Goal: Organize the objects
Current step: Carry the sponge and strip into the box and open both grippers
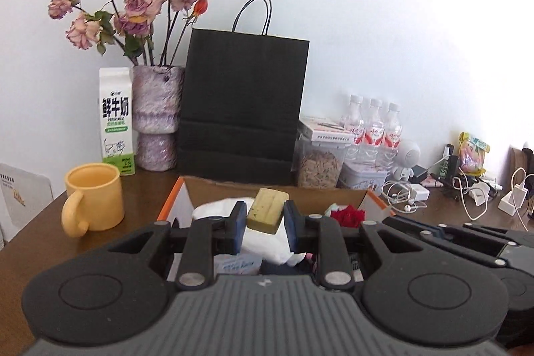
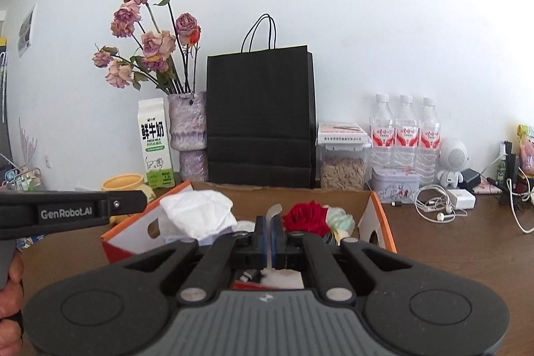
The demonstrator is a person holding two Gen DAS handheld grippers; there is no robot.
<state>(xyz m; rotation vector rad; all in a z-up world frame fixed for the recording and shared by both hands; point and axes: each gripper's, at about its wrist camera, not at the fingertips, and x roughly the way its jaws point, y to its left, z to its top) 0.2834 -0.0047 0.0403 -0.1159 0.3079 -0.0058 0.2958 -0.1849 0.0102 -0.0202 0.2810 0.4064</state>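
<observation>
My left gripper [image 1: 266, 224] is shut on an olive-yellow soap bar [image 1: 267, 209] and holds it above the open cardboard box [image 1: 213, 189] with orange edges. My right gripper [image 2: 269, 234] is shut on a thin grey-white strip [image 2: 274, 210] that sticks up between its pads, above the same box [image 2: 380, 209]. Inside the box lie crumpled white tissue [image 2: 200, 216], a red fabric rose [image 2: 307, 217] and other small items. The left gripper's arm [image 2: 66, 212] crosses the left edge of the right wrist view.
A yellow mug [image 1: 95, 199] stands left of the box. Behind it are a milk carton [image 1: 116, 122], a vase of dried roses [image 1: 157, 115], a black paper bag [image 1: 243, 109], a seed jar [image 1: 318, 169], three water bottles [image 2: 405, 135], cables and chargers [image 2: 440, 206].
</observation>
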